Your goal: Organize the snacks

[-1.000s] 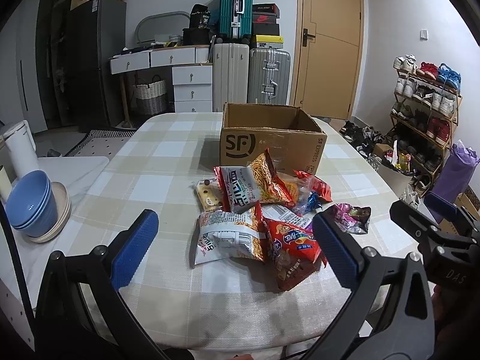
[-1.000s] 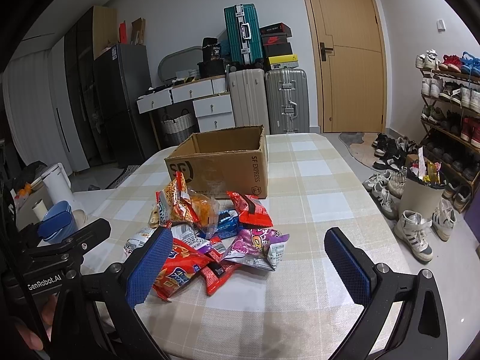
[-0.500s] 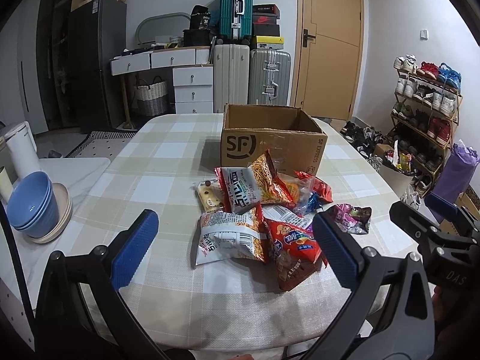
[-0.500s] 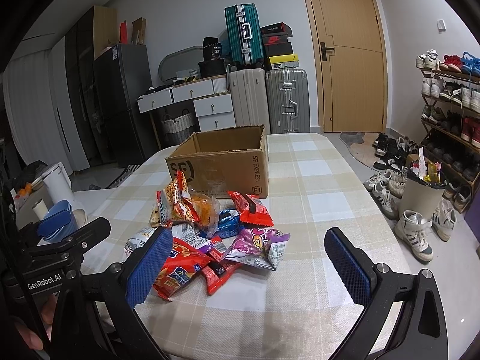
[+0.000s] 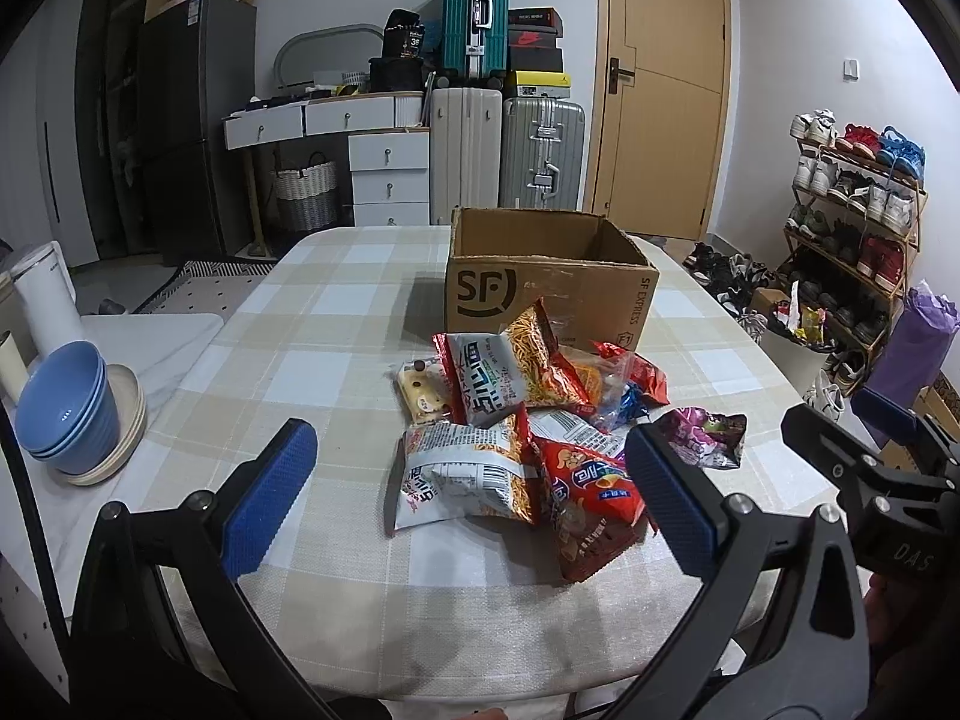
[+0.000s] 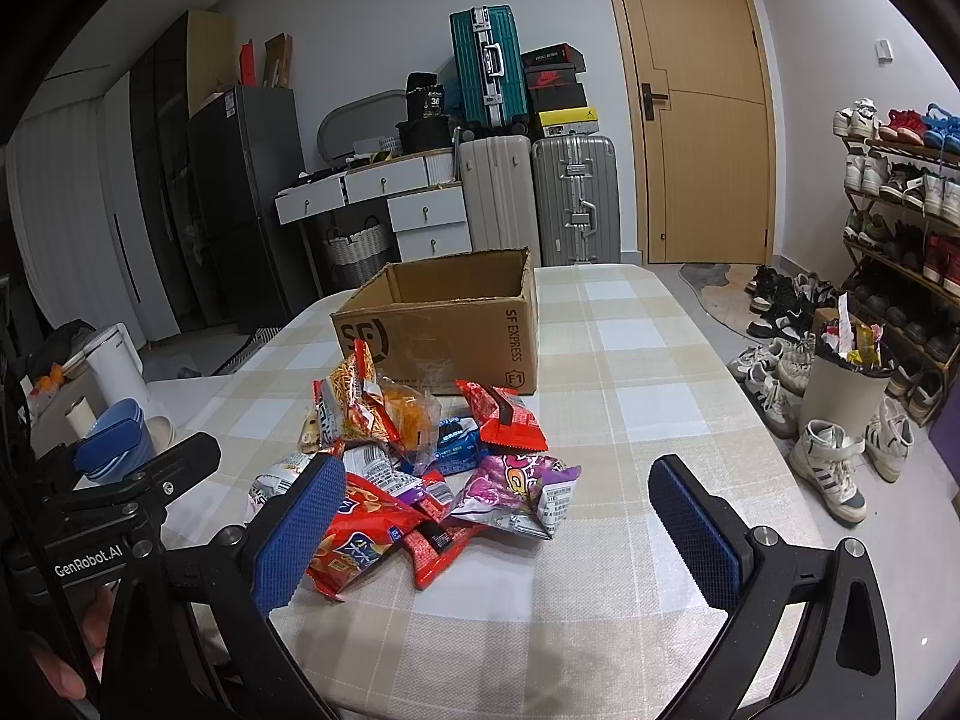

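Holding both claws unchanged: left gripper (image 5: 465, 495) and right gripper (image 6: 495, 531) gape empty; crinkly snack-packet pile (image 5: 540, 420) ahead, brown cardboard box (image 5: 549, 276) beyond. Nothing's sorted.

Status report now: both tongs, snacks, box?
Left tongs open, right tongs open, both empty. Colourful snack bags piled before brown cardboard box. Nothing between.

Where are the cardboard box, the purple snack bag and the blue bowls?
Cardboard box (image 5: 510, 294), left wrist view, front wall.
Purple snack bag (image 6: 516, 489), right wrist view, bag's middle.
Blue bowls (image 5: 66, 414), left wrist view, outer side.
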Demonstrator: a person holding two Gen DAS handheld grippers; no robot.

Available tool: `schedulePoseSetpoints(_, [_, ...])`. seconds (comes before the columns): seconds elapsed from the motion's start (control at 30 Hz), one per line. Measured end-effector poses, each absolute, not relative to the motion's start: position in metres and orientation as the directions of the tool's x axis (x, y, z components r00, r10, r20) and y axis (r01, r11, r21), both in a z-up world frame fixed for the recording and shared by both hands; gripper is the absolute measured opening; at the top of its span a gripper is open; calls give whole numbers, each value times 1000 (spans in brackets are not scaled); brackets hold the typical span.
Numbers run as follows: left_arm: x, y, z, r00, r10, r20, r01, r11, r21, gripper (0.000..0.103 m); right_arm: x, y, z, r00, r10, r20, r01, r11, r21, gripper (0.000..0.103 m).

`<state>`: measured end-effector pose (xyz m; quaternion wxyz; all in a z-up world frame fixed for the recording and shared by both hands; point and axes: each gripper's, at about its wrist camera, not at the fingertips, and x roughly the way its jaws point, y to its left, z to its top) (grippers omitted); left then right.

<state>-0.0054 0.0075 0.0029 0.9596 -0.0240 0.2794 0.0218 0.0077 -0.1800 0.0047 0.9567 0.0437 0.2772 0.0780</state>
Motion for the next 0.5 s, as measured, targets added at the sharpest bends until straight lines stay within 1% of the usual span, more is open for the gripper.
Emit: schedulePoseSetpoints(0.5, [-4,7,0,839,23,-544,-52,998,-38,103,8,-178,2,834,176,-524,-128,984,127,103])
